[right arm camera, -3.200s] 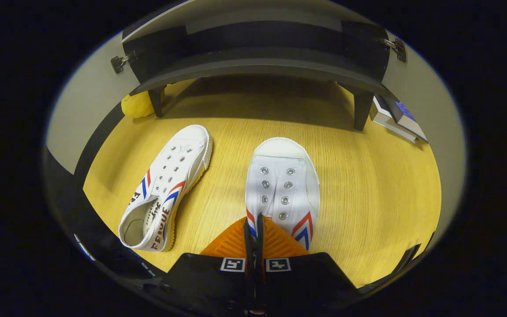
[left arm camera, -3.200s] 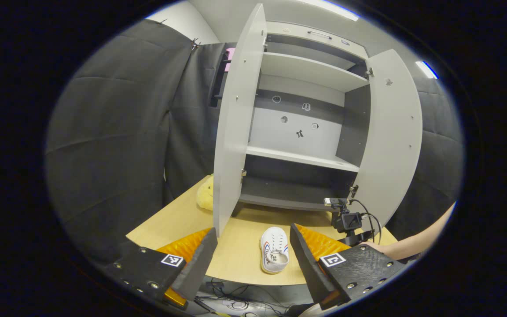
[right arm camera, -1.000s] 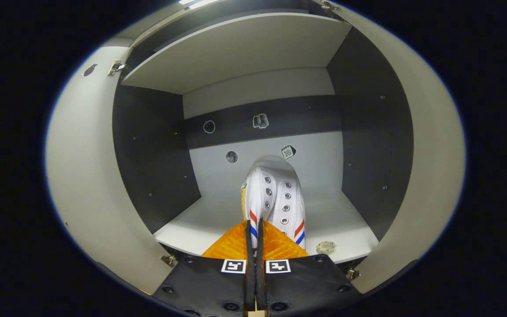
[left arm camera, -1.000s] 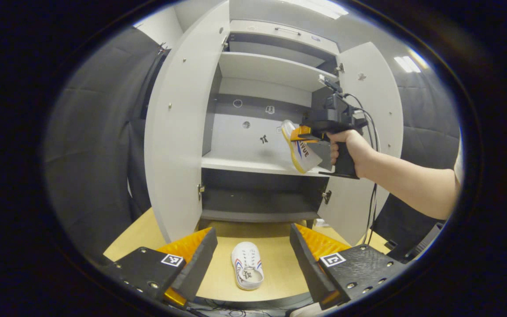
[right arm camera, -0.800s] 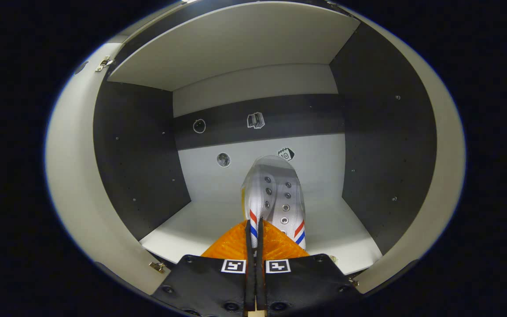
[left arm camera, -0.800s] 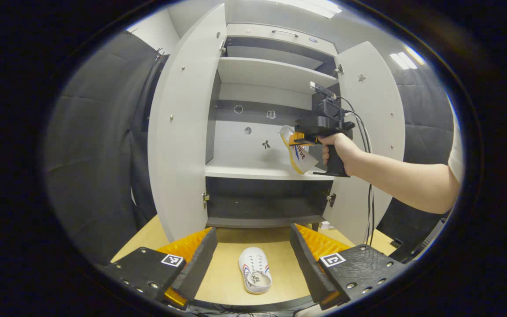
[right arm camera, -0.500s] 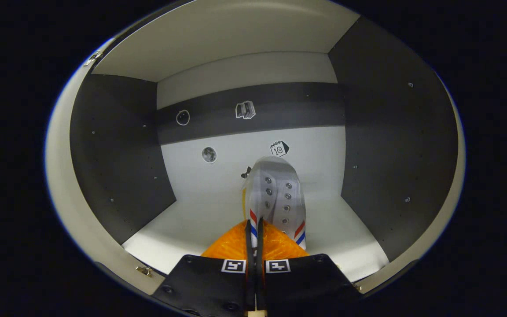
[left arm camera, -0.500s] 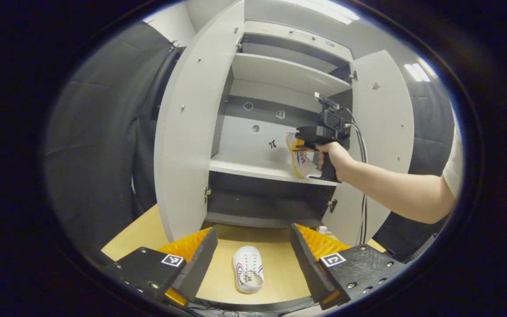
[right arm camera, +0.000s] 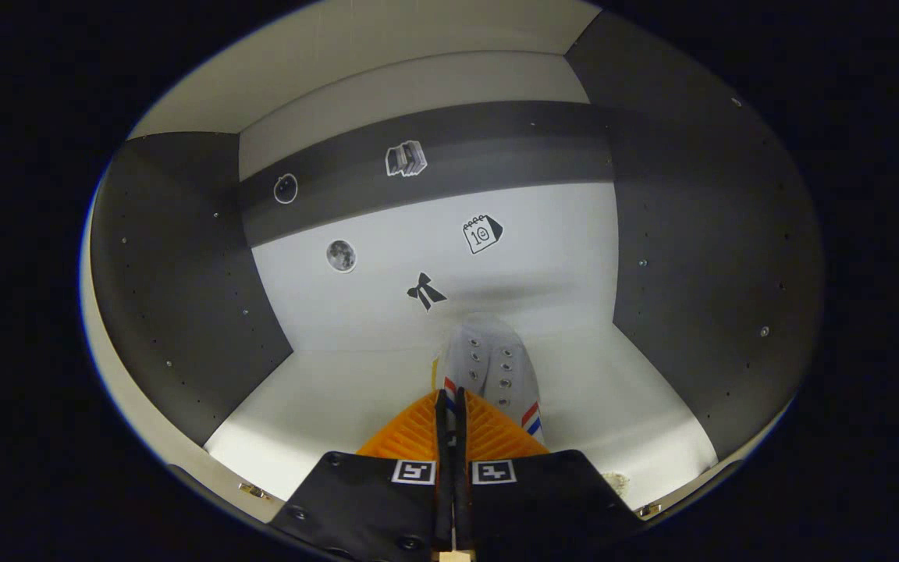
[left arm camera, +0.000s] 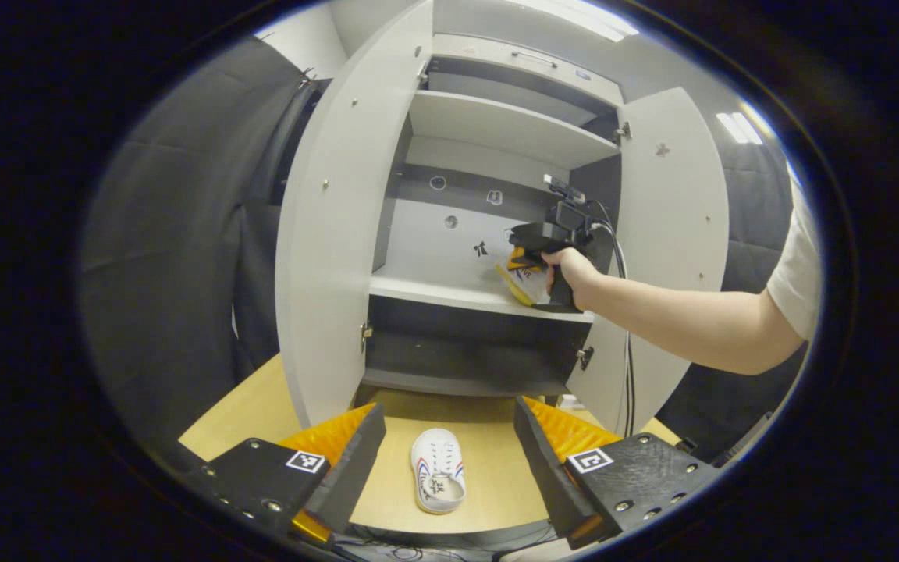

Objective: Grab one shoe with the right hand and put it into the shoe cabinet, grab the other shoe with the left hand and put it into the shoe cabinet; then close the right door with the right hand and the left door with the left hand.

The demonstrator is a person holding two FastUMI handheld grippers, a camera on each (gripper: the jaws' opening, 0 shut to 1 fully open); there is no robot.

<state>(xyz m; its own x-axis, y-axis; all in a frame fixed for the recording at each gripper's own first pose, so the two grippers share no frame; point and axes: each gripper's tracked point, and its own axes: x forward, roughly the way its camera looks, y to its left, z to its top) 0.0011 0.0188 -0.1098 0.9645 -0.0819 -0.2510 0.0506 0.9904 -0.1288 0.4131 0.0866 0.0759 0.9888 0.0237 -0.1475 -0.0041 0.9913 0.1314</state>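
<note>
My right gripper (right arm camera: 449, 400) is shut on the tongue edge of a white shoe (right arm camera: 488, 365) with red and blue stripes. It holds the shoe inside the shoe cabinet, toe toward the back wall, low over the middle shelf (right arm camera: 340, 398). The left gripper view shows that gripper (left arm camera: 524, 254) and the hand holding it, with the shoe (left arm camera: 524, 282) tilted at the shelf's right end. The other white shoe (left arm camera: 438, 480) lies on the wooden table (left arm camera: 246, 414) below, between the fingers of my open left gripper (left arm camera: 449, 445), which hovers above it. Both cabinet doors, left (left arm camera: 340, 234) and right (left arm camera: 672, 234), stand open.
The cabinet has an upper shelf (left arm camera: 496, 125) and a dark bottom compartment (left arm camera: 465, 359). Small stickers (right arm camera: 481, 232) mark the back wall. A person's forearm (left arm camera: 684, 324) reaches across in front of the right door. Black cloth (left arm camera: 176, 234) hangs to the left.
The right gripper has pushed deeper into the cabinet and lowered, bringing the shoe down toward the middle shelf. The left gripper has stayed open above the table shoe.
</note>
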